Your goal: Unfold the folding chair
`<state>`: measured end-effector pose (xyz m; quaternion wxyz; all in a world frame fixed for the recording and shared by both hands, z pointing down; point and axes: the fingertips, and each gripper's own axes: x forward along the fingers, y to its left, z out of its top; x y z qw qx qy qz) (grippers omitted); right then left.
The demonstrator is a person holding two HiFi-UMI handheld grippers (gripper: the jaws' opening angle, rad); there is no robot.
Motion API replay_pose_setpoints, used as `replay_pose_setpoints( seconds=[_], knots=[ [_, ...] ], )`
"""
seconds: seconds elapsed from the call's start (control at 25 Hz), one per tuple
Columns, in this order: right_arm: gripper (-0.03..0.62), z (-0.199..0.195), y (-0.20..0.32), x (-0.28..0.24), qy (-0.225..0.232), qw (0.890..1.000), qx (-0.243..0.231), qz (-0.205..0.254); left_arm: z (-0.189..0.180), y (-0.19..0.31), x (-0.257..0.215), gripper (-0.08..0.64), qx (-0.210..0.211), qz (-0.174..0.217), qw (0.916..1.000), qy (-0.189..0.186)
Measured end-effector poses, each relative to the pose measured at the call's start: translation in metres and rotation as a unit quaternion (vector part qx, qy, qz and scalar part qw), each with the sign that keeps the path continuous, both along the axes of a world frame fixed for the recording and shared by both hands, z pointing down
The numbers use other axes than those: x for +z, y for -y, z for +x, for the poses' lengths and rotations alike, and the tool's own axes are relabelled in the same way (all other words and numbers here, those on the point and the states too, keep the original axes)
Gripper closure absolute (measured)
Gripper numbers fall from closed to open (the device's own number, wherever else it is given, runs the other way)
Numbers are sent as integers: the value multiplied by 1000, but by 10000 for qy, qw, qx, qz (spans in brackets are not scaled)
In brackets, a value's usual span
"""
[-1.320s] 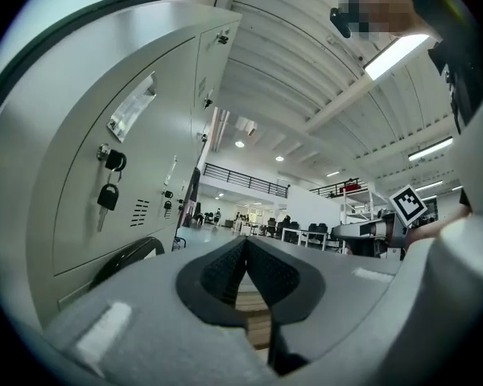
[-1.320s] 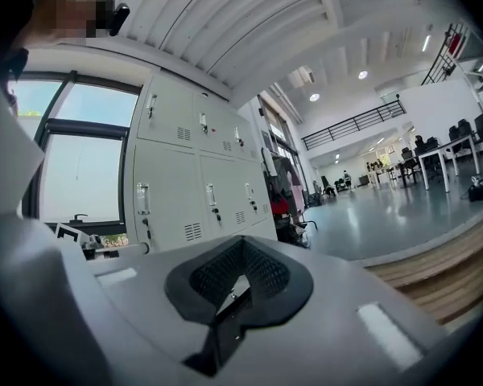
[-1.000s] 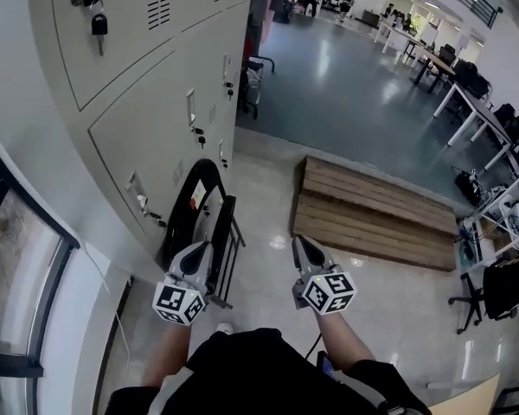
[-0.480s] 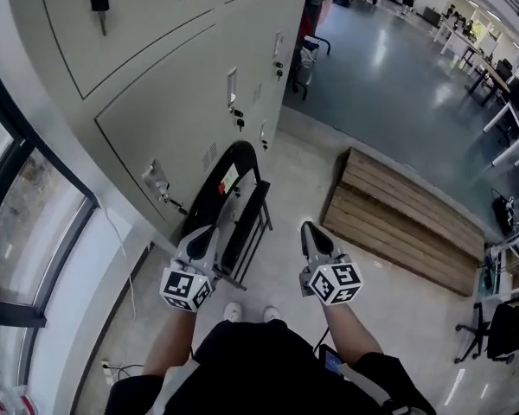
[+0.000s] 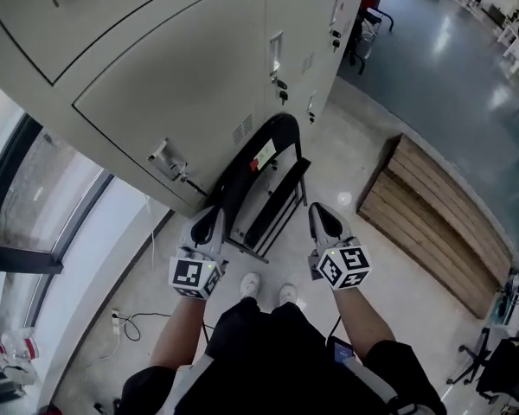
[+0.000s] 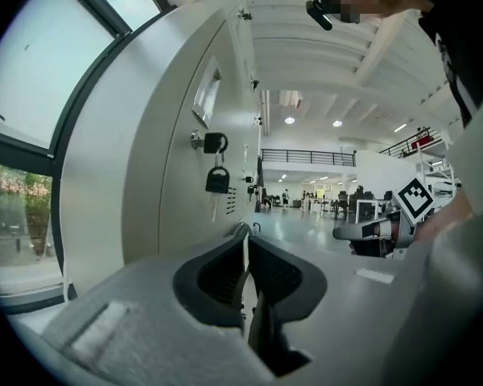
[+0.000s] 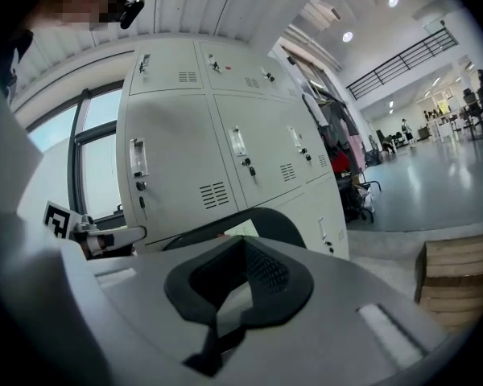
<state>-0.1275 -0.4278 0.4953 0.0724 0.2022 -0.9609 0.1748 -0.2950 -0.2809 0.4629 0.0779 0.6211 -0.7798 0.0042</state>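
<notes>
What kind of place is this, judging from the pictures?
Probably a large open office or workshop hall: tall grey metal lockers line one wall, a glossy blue-grey floor stretches far beyond them, and a black railing of an upper gallery runs above.

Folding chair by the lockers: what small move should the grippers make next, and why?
Probably open both jaws, ready to take hold of the frame. The chair stands folded flat against the lockers. The left gripper and right gripper are both shut and empty, one near each side of it, and neither grips it yet.
</notes>
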Motion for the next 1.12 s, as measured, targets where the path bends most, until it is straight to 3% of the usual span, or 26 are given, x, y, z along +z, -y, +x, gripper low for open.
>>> replay_pose_setpoints(
  seconds=[0.2, 0.4, 0.64, 0.68, 0.72, 0.76, 0.92, 1.12],
  knots=[
    [588, -24, 5, 38, -155, 9991, -294, -264, -6, 1, 22, 456, -106, -497, 9986, 151],
    [588, -50, 5, 66, -219, 9976, -517, -416, -17, -9, 48, 437, -482, -958, 9937, 312],
    [587, -64, 15, 97, -359, 9969, -344, -602, -27, -11, 81, 402, -703, -1448, 9869, -116],
    [567, -65, 16, 105, -434, 9965, -304, -650, -27, -12, 84, 400, -712, -1510, 9858, -189],
    [479, -65, 17, 115, -533, 9957, -257, -715, -27, -12, 87, 397, -721, -1549, 9851, -196],
    [451, -65, 18, 125, -646, 9945, -189, -799, -28, -12, 88, 397, -729, -1567, 9848, -163],
    [391, -66, 21, 170, -1123, 9850, 140, -1302, -29, -6, 89, 396, -813, -1569, 9842, -74],
    [330, -67, 14, 221, -1492, 9642, 578, -2114, -31, -3, 96, 351, -890, -1750, 9805, -11]
  ],
)
